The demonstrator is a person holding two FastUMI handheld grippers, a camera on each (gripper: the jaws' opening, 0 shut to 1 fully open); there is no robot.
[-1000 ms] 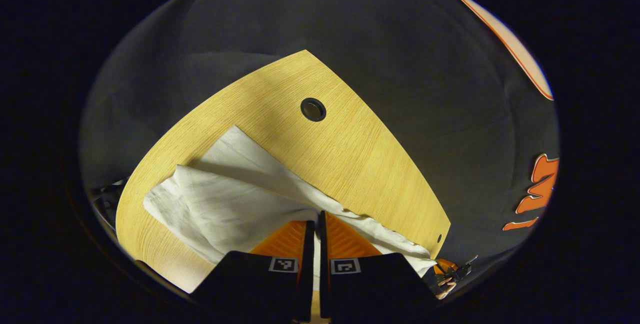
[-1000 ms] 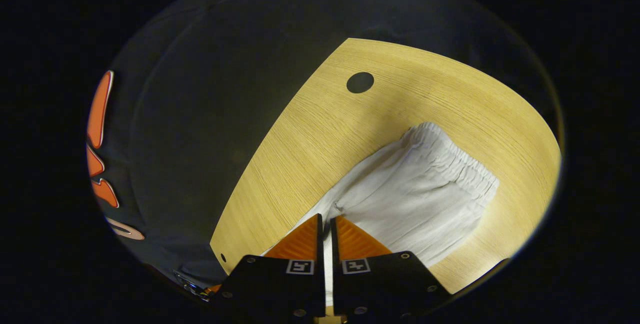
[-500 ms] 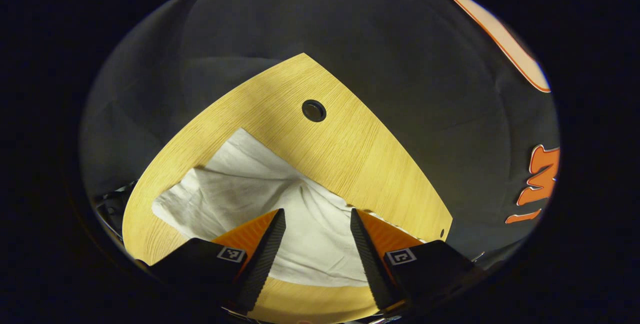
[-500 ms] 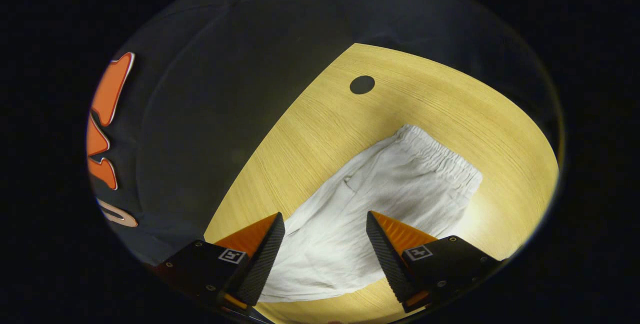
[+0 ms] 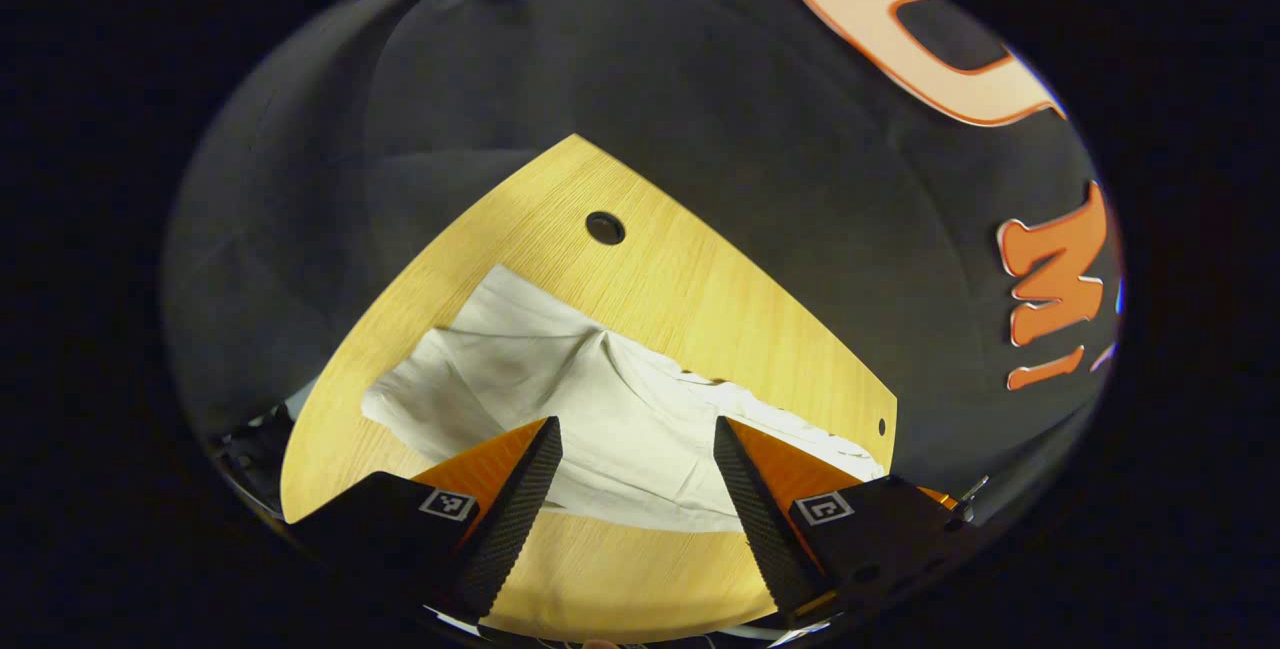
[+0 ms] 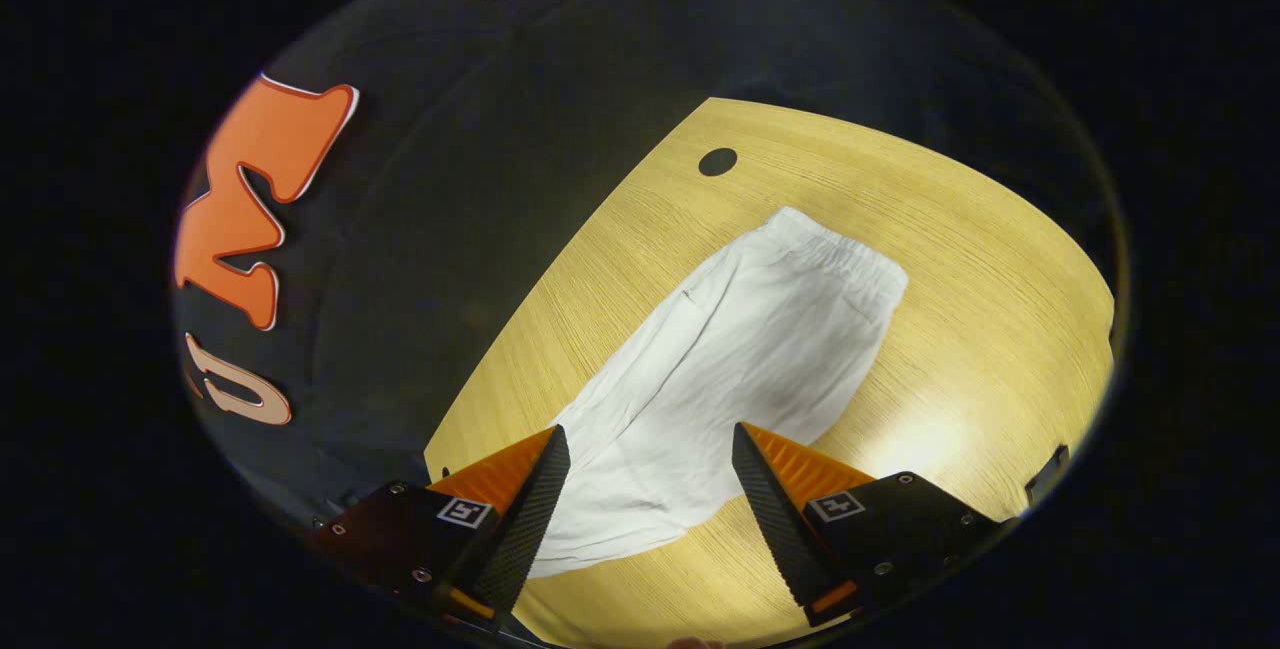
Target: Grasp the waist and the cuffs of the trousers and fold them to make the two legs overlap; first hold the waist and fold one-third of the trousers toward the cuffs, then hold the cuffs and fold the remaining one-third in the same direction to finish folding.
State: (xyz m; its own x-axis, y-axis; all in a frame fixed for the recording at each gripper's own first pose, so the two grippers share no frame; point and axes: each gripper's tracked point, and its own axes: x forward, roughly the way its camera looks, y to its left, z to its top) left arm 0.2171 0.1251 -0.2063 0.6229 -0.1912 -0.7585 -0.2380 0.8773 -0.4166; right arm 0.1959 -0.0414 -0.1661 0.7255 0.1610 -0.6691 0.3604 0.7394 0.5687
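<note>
The table (image 6: 960, 259) is made of pale wood with fine lines in it, and it has a curved edge. The white trousers (image 6: 740, 359) lie flat on it. They are soft cloth with small wrinkles. In the right gripper view they are one long shape that runs from near the tongs up to the waist (image 6: 845, 251), which is bunched and stretchy and points at the far side of the table. In the left gripper view the trousers (image 5: 600, 419) lie across the table with a raised crease in the middle. The left tongs (image 5: 636, 451) are wide apart and hold nothing. The right tongs (image 6: 650, 459) are wide apart too, above the cloth, holding nothing. A small round hole (image 6: 717, 162) sits in the table past the waist.
</note>
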